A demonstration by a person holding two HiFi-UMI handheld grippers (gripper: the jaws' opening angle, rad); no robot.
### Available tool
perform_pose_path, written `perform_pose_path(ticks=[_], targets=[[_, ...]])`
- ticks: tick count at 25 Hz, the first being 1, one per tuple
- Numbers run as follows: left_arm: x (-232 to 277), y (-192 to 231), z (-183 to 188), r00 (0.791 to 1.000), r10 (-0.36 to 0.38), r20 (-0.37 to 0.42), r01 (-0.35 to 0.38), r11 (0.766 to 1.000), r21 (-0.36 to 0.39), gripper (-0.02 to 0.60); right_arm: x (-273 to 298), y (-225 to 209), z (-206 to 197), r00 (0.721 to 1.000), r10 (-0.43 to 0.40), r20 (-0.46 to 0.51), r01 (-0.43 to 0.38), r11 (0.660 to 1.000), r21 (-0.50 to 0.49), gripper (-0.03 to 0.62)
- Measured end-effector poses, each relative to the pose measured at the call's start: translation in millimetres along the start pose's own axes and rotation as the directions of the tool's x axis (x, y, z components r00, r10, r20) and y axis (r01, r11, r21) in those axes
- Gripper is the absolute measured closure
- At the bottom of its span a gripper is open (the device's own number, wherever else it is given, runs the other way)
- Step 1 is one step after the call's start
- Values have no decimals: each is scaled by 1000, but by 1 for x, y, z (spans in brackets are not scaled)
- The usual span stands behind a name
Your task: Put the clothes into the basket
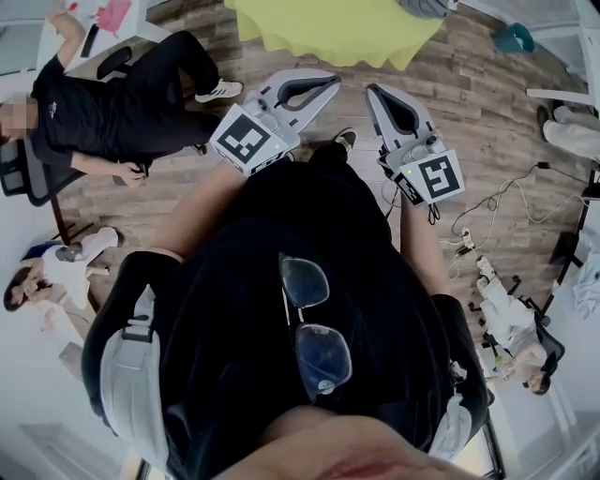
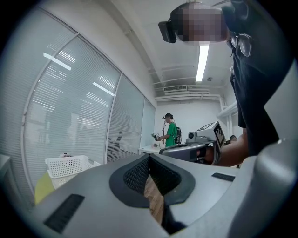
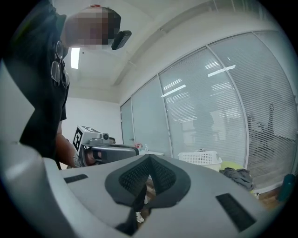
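Observation:
A grey garment point(image 3: 238, 175) lies on the yellow-green table point(image 3: 233, 165) beside a white slatted basket point(image 3: 201, 158). In the head view the table point(image 1: 337, 33) is at the top, with the grey garment point(image 1: 427, 7) at its far edge. The basket point(image 2: 67, 166) also shows low on the left in the left gripper view. I hold both grippers in front of my chest, well short of the table. My left gripper point(image 1: 335, 81) is shut with nothing in it. So is my right gripper point(image 1: 371, 92). Each gripper view shows the other gripper point(image 2: 195, 148) point(image 3: 100, 148) alongside.
A person in black point(image 1: 112, 103) sits on a chair at the left, and others sit on the floor at the left point(image 1: 56, 272) and the right point(image 1: 511, 328). Cables and a power strip point(image 1: 464, 239) lie on the wooden floor. A person in green point(image 2: 171, 131) stands far off.

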State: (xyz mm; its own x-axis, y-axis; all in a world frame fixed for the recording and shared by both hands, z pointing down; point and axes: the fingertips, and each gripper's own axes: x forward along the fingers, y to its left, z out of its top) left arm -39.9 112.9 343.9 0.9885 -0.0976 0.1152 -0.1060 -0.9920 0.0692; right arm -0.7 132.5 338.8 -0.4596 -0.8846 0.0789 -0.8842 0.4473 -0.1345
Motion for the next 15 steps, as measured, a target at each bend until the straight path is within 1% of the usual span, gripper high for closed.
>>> perform_pose_path(ticks=[6,8,10,15], targets=[[46,10,7,999,32,2,-32,999,-10,574,-3,-44,8,999,44,1,-44,999,-4,569],[63,12,9,999,38,14,-37,999,-20,574,-6,-62,9,999,50,-2,-50,999,-6,569],[77,12,11,999,37,14,-37,999,-15,574,-9,-78,9,999,54,-5,-54,998,-8,569],[103,13,17,998,60,32,-59,998,-24,574,-14,-105,13,997,80,-10,-80,997,-12,571]])
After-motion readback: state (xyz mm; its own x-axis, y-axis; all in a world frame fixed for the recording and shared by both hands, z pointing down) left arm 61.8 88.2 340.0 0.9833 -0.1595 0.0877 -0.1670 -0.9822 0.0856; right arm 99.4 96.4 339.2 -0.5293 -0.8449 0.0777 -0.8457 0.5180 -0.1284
